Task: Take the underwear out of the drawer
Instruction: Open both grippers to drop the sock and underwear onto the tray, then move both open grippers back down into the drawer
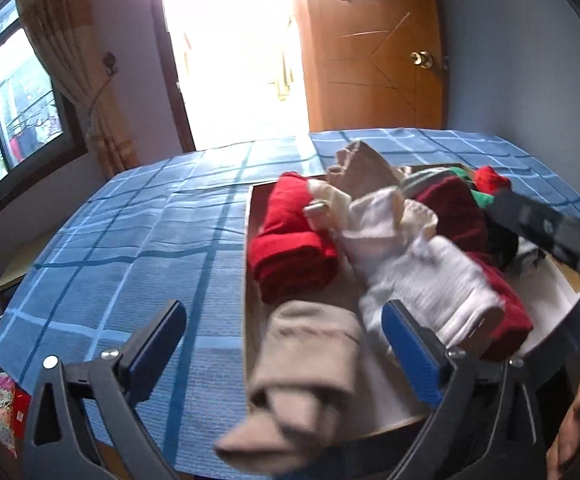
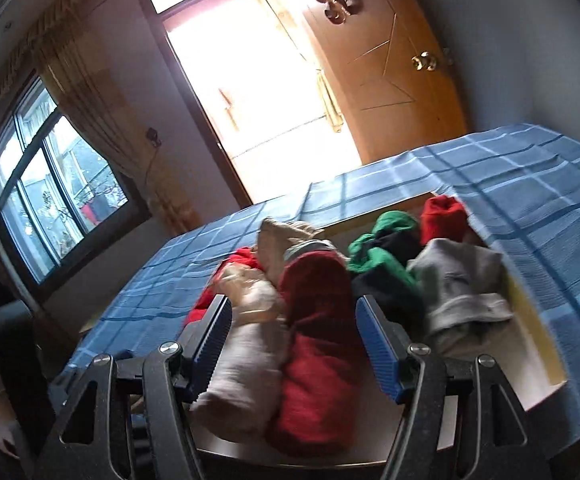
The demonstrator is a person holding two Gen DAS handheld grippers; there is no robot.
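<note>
An open drawer (image 1: 250,264) lies on a blue checked bed and holds several rolled underwear pieces. In the left wrist view I see a bright red roll (image 1: 293,248), a beige roll (image 1: 305,364), a white roll (image 1: 421,276) and a dark red roll (image 1: 453,208). My left gripper (image 1: 286,332) is open over the beige roll at the drawer's near left edge. My right gripper (image 2: 291,324) is open, its fingers either side of a dark red roll (image 2: 317,344) and a pale roll (image 2: 242,364). The right gripper's body (image 1: 545,228) shows at the right of the left wrist view.
The drawer (image 2: 537,320) also holds green and black pieces (image 2: 381,256), a grey roll (image 2: 461,284) and a small red one (image 2: 443,216). The blue checked bedspread (image 1: 138,248) surrounds the drawer. A window (image 2: 50,196), a curtain and an open wooden door (image 2: 385,68) lie beyond.
</note>
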